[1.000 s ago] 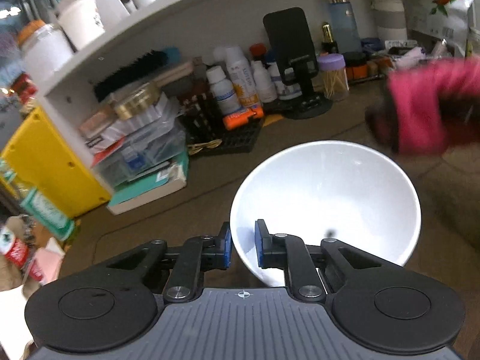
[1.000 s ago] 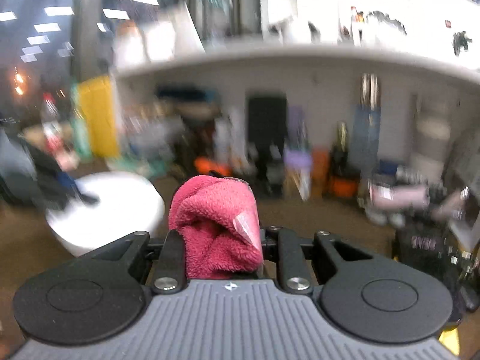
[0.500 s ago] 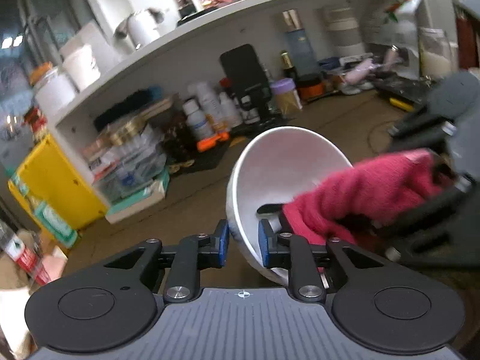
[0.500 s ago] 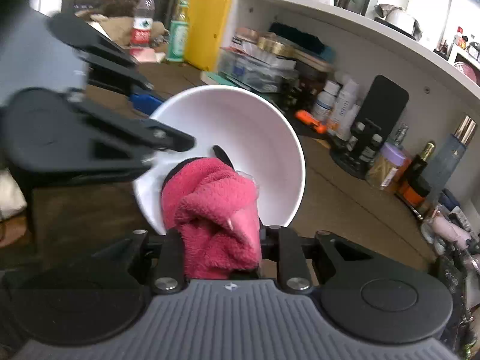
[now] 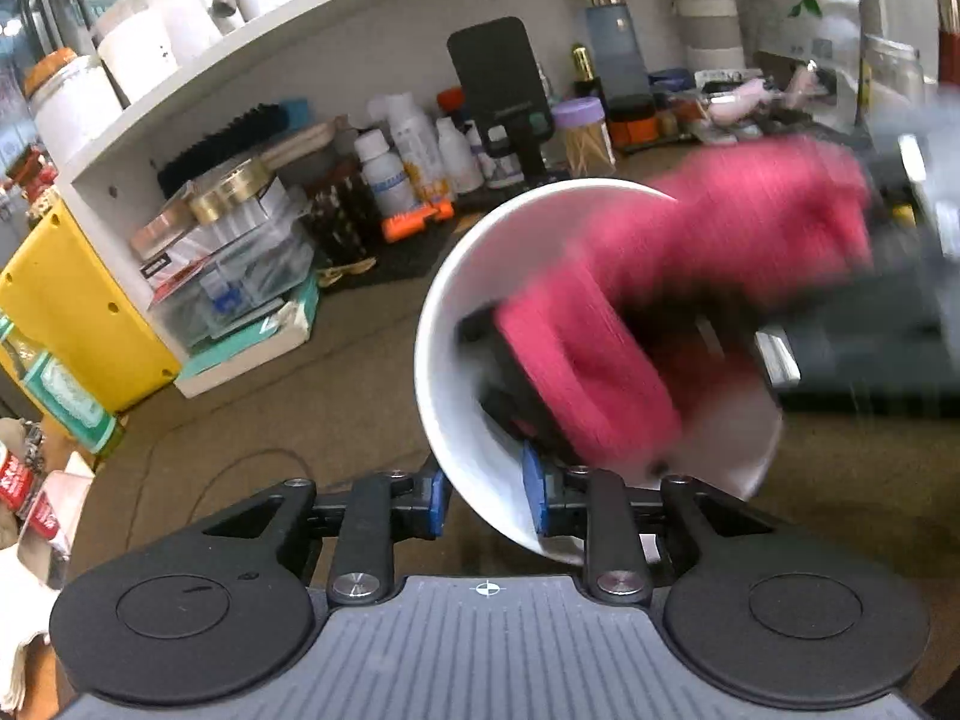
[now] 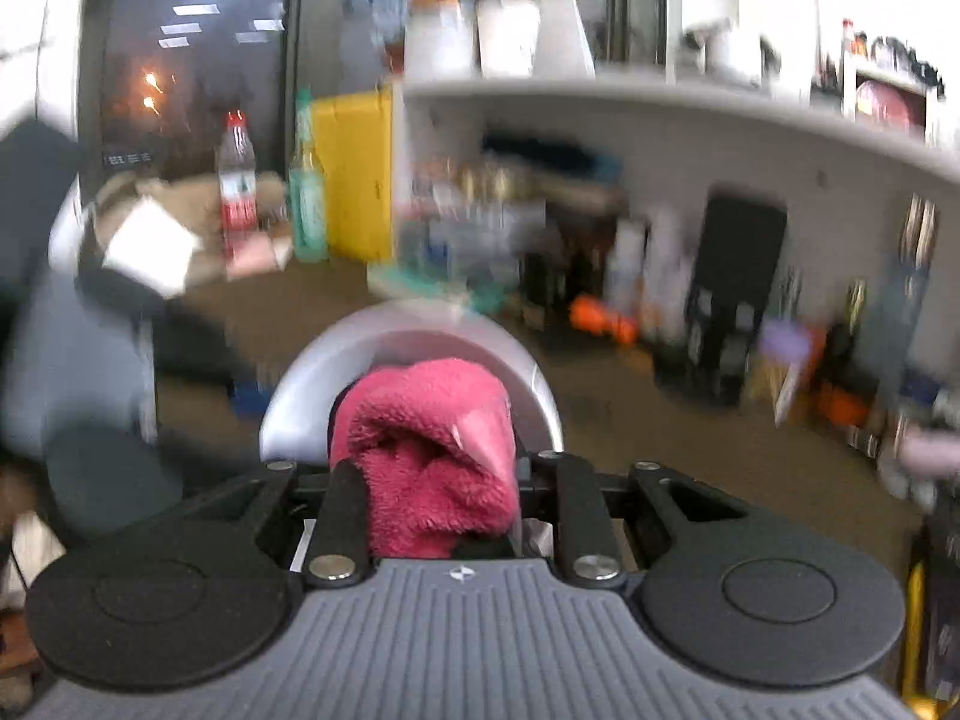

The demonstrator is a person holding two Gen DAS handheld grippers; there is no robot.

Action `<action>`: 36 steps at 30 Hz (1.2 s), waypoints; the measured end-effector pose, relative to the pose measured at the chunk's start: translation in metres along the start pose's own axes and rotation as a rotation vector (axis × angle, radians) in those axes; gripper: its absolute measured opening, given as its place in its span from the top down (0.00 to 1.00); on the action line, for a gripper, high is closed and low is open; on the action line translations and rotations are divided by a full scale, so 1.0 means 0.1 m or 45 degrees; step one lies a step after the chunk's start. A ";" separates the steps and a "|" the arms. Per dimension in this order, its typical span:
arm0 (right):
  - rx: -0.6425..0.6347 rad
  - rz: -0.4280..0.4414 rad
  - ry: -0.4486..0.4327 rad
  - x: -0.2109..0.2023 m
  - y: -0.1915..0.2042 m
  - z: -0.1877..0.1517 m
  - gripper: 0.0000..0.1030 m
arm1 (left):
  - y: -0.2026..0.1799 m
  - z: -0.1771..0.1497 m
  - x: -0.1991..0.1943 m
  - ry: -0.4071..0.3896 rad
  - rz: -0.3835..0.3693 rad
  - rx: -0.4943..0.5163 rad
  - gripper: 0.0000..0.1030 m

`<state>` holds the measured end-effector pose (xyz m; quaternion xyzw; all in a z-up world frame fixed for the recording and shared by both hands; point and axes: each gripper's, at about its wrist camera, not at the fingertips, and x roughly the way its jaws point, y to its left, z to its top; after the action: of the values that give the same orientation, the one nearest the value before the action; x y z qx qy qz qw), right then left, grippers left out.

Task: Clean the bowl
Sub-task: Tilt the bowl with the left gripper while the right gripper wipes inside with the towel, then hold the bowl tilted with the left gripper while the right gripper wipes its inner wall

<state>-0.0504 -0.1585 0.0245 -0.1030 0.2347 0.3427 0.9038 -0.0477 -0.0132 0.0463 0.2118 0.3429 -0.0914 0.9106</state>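
My left gripper (image 5: 485, 498) is shut on the near rim of a white bowl (image 5: 456, 324) and holds it tilted on its side above the brown table. My right gripper (image 6: 441, 480) is shut on a pink fluffy cloth (image 6: 432, 450). In the left wrist view the cloth (image 5: 690, 276) is pressed inside the bowl, blurred by motion. In the right wrist view the bowl (image 6: 312, 378) sits just beyond the cloth, its rim arching over it.
A white shelf unit (image 5: 360, 54) at the back holds bottles (image 5: 414, 150), a black phone stand (image 5: 498, 90), a clear plastic box (image 5: 240, 258) and jars. A yellow box (image 5: 66, 306) stands at the left. A cable (image 5: 198, 480) lies on the table.
The right gripper brought the cloth from beside the bowl into it and keeps moving inside it. The left gripper tilted the bowl up on its side.
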 end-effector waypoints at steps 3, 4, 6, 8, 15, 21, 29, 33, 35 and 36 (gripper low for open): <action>-0.051 -0.039 0.043 0.06 0.06 -0.15 0.78 | -0.04 0.22 0.04 -0.009 0.024 0.065 0.50; -0.055 -0.043 0.045 0.06 0.07 -0.18 0.78 | -0.09 0.36 0.09 -0.007 0.039 0.116 0.49; -0.041 -0.041 0.043 0.04 0.06 -0.19 0.78 | -0.15 0.46 0.14 0.000 0.025 0.161 0.49; -0.009 -0.029 0.040 0.03 0.01 -0.20 0.78 | -0.21 0.56 0.21 0.004 -0.005 0.206 0.54; 0.091 -0.121 -0.026 -0.13 -0.18 -0.23 0.78 | -0.19 0.42 0.19 -0.020 -0.091 0.115 0.84; 0.243 -0.133 -0.183 -0.61 -0.39 -0.11 0.78 | -0.32 0.22 0.03 -0.051 0.036 0.055 0.83; 0.059 -0.044 0.090 -0.35 -0.01 -0.28 0.77 | -0.46 0.12 -0.10 -0.041 0.080 0.097 0.79; 0.024 -0.119 0.124 -0.21 -0.11 -0.15 0.78 | -0.49 0.08 -0.07 -0.017 0.058 0.110 0.70; -0.042 -0.179 0.116 -0.16 -0.10 -0.08 0.79 | -0.50 0.05 -0.05 -0.010 0.044 0.097 0.70; -0.097 -0.220 0.099 -0.12 -0.06 -0.04 0.79 | -0.50 0.04 -0.04 -0.005 0.033 0.088 0.70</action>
<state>-0.0557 -0.1713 0.0276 -0.1703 0.2466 0.2677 0.9157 -0.0637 -0.0594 0.0357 0.2474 0.3349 -0.0918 0.9045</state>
